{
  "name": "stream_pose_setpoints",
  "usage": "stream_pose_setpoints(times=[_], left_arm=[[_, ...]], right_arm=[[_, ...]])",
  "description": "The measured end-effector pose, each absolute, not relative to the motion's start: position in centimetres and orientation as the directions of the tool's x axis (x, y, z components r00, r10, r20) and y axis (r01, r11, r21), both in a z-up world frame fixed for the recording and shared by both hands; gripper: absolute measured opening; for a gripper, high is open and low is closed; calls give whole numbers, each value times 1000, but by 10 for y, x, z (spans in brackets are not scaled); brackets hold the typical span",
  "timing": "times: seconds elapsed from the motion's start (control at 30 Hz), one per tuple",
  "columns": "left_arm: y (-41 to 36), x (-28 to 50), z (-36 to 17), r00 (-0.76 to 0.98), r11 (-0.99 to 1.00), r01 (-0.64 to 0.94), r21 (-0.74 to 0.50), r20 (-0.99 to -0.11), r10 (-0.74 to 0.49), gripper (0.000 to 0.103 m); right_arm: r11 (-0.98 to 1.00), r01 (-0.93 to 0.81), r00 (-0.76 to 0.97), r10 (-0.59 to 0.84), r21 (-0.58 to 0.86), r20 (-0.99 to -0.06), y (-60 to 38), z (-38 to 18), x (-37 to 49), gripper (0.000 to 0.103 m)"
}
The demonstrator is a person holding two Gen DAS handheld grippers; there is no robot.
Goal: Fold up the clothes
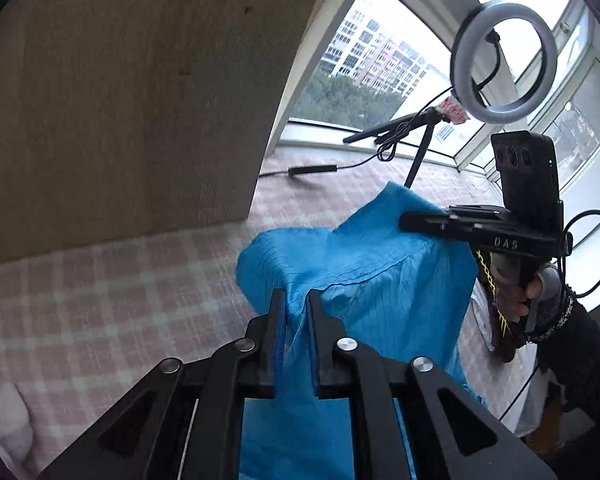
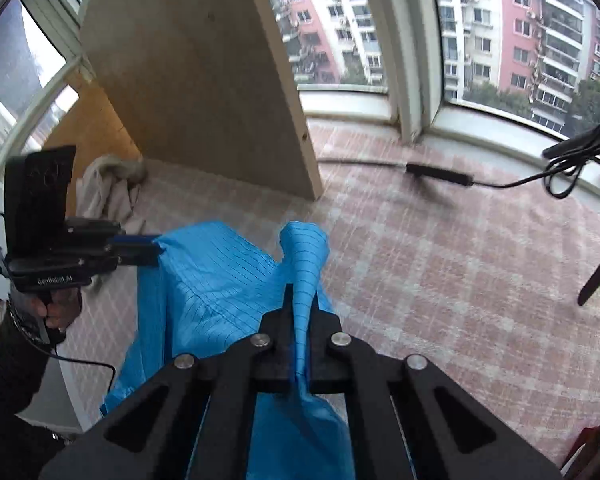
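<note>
A bright blue garment [image 1: 380, 280] with thin dark stripes hangs lifted over the pink plaid bed sheet [image 1: 120, 280]. The left gripper [image 1: 296, 300] is shut on a bunched fold of it, with cloth running down between the fingers. From the right wrist view, the left gripper [image 2: 154, 249] pinches the garment's [image 2: 212, 272] left edge and the fabric is stretched from it. The right gripper [image 2: 302, 300] is shut on a rolled-up edge that sticks out past its tips. The right gripper [image 1: 404, 222] grips the cloth's upper right part. The garment's lower part is hidden under both grippers.
A tall wooden board [image 2: 204, 80] stands on the bed against the window [image 2: 500, 40]. A ring light [image 1: 504, 64] on a tripod, with a cable and inline control [image 2: 440, 174], stands on the sheet beyond. A crumpled beige cloth [image 2: 112, 188] lies by the board. A hand [image 1: 516, 296] holds the right handle.
</note>
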State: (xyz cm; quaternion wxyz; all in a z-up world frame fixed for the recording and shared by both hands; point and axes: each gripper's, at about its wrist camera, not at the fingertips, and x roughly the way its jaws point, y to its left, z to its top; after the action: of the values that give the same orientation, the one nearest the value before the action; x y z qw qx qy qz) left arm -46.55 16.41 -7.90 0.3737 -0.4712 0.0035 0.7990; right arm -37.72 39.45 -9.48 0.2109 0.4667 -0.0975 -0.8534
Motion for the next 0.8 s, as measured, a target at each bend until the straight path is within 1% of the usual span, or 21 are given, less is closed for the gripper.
stream_pose_setpoints(times=[0.03, 0.07, 0.1, 0.13, 0.17, 0.2, 0.23, 0.27, 0.37, 0.4, 0.47, 0.53, 0.57, 0.6, 0.67, 0.7, 0.73, 0.77, 0.8], left_arm=[[169, -474, -92, -301, -764, -582, -277, -799, 520, 39], [174, -483, -107, -302, -797, -562, -220, -843, 446, 39], [177, -493, -121, -275, -817, -544, -193, -878, 391, 33], [177, -499, -128, -257, -826, -530, -192, -892, 373, 33], [175, -502, -129, -254, -826, -524, -206, -888, 383, 32], [173, -500, -123, -266, -822, -528, -214, -877, 400, 32], [171, -496, -116, -287, -817, -537, -210, -865, 411, 32], [169, -492, -108, -308, -812, -546, -205, -852, 422, 34], [162, -483, -90, -333, -795, -566, -219, -821, 463, 35], [161, -481, -87, -319, -787, -568, -241, -817, 480, 35], [159, -479, -88, -296, -777, -563, -281, -809, 507, 35], [164, -475, -93, -256, -756, -569, -323, -805, 536, 35], [169, -473, -96, -238, -747, -577, -331, -807, 541, 35], [176, -470, -99, -231, -745, -591, -309, -820, 524, 35], [193, -469, -107, -231, -750, -613, -250, -851, 472, 35], [200, -470, -113, -216, -744, -620, -248, -857, 467, 35], [205, -471, -118, -207, -739, -629, -242, -864, 459, 35], [209, -472, -123, -203, -735, -638, -230, -870, 449, 33], [213, -474, -128, -199, -730, -648, -218, -876, 439, 19]], right_arm=[[-912, 226, -578, -408, 341, -707, 406, -88, -371, 3], [-943, 184, -589, -332, 278, -737, 407, -97, -378, 6], [-968, 141, -591, -252, 210, -767, 407, -106, -386, 16], [-985, 98, -589, -170, 139, -790, 407, -116, -394, 17], [-991, 84, -538, -134, 105, -832, 407, -129, -405, 17], [-991, 79, -498, -133, 108, -857, 409, -137, -412, 17], [-991, 78, -505, -133, 108, -853, 410, -134, -408, 17], [-991, 77, -516, -132, 108, -846, 412, -130, -405, 17], [-981, 174, -595, -178, 91, -783, 398, -98, -374, 17], [-966, 231, -588, -236, 118, -774, 387, -91, -363, 17], [-929, 336, -542, -326, 156, -775, 361, -90, -349, 17], [-894, 385, -441, -397, 230, -805, 342, -109, -346, 16], [-886, 391, -398, -406, 249, -823, 333, -125, -350, 14], [-895, 385, -383, -376, 225, -843, 327, -139, -355, 11], [-923, 351, -387, -298, 160, -872, 322, -159, -367, 11], [-939, 321, -405, -252, 122, -879, 322, -165, -373, 11], [-946, 304, -420, -237, 110, -876, 326, -163, -376, 11], [-953, 286, -435, -223, 101, -872, 330, -161, -378, 11], [-959, 269, -450, -209, 91, -868, 334, -159, -381, 11]])
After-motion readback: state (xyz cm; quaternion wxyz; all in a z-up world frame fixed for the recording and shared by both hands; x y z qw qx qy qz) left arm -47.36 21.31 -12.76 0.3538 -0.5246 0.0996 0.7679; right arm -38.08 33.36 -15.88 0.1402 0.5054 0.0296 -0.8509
